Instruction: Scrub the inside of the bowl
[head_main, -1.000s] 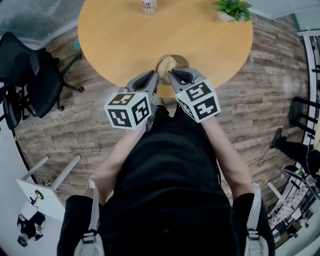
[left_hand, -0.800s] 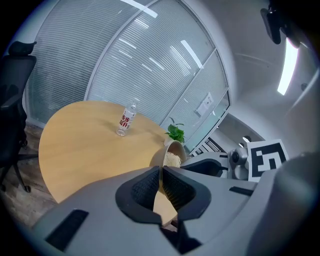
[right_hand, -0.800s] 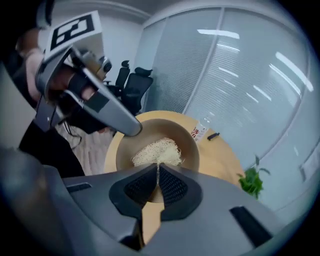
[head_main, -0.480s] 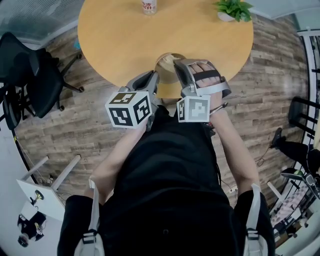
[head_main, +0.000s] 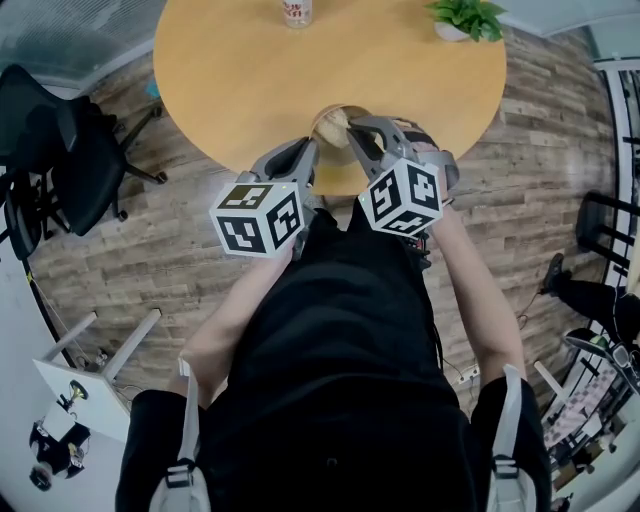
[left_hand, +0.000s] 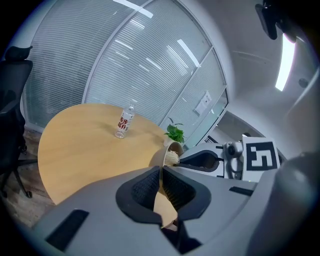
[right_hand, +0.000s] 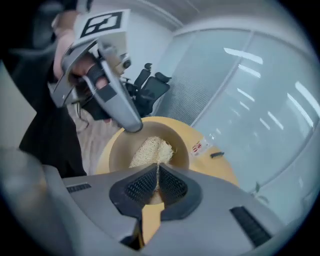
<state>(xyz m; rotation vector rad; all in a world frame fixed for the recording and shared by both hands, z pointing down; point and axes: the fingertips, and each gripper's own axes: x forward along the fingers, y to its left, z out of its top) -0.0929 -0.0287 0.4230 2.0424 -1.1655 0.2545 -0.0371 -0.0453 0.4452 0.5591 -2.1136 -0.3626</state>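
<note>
Two grippers meet at the bowl, which stands at the near edge of the round table, just in front of the person. The left gripper has its jaws closed tight on the thin rim of the bowl at the near-left side, and so it steadies the bowl. The right gripper comes in from the near-right; its jaws are pressed together on a pale fibrous scrubber, and the free end of the scrubber lies inside the bowl.

Half a second ago the right gripper was rolled over, with the hand and its strap on top. Now it has rolled back, and its marker cube faces up again, much as one second ago. The left gripper and the bowl have not moved.

I judge this turning of the wrist to be a scrubbing stroke, so the scrubbing is under way. Because the bowl is so near the table edge, the left grip should stay firm.
</note>
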